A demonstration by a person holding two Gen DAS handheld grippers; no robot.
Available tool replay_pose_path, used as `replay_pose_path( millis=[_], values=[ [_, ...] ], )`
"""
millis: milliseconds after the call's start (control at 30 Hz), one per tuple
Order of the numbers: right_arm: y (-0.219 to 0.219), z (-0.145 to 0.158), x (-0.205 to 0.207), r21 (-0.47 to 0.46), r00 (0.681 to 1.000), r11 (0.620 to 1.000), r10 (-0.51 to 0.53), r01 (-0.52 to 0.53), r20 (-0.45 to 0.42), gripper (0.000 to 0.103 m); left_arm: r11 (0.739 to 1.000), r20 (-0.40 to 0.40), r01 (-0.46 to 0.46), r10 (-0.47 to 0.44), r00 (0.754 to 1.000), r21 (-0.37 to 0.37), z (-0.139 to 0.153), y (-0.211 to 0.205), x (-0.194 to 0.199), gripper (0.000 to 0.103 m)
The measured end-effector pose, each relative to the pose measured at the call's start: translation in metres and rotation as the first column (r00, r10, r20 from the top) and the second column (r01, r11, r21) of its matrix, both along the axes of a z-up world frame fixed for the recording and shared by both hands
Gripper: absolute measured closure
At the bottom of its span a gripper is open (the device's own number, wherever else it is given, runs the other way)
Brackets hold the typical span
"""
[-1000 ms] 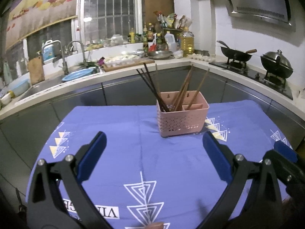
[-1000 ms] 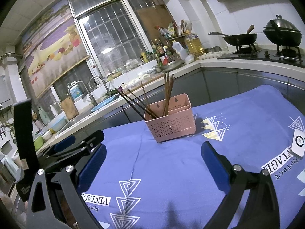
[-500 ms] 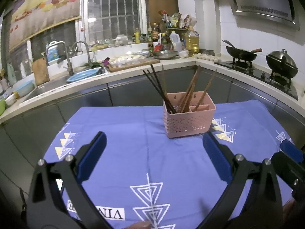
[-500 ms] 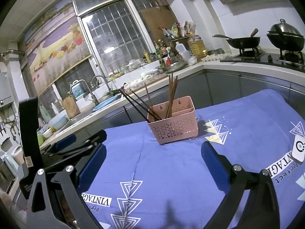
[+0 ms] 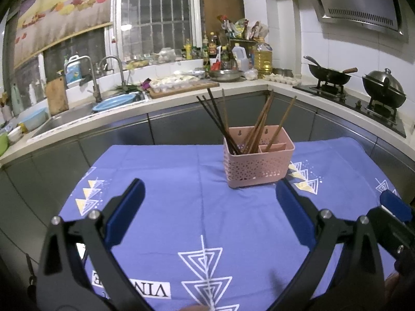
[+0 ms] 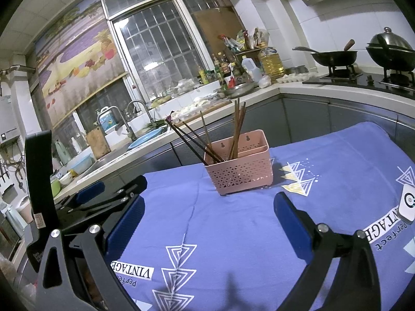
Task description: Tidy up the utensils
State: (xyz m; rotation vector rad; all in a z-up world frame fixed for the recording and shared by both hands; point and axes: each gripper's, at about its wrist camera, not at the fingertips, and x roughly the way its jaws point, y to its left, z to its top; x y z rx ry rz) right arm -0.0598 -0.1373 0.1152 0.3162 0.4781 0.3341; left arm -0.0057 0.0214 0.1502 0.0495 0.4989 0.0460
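pink basket (image 5: 258, 164) with chopsticks (image 5: 255, 127) at frame centre, left tool (image 5: 208, 208) and right tool (image 6: 207, 217) both apart, holding nothing

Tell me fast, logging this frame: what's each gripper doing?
Left gripper: open, holding nothing.
Right gripper: open, holding nothing.

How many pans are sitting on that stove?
2. An open wok with a handle is on the left, and a lidded pot is to its right. None seems hidden.
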Motion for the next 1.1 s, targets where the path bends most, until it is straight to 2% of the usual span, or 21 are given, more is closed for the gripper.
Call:
replay_pose_path(
  millis=[400, 1100],
  values=[
    [0.0027, -0.0007, -0.0011, -0.001, 1.0, 1.0, 0.0, 0.0, 0.006, 0.005, 1.0, 0.024, -0.027, 0.027, 0.999, 0.015, 0.0014, -0.0047, -0.0069, 0.006],
    [0.0073, -0.0014, -0.0007, -0.004, 1.0, 1.0, 0.006, -0.006, -0.001, 0.005, 0.999, 0.007, -0.042, 0.042, 0.999, 0.005, -0.0025, 0.0047, -0.0085, 0.006]
  ],
)
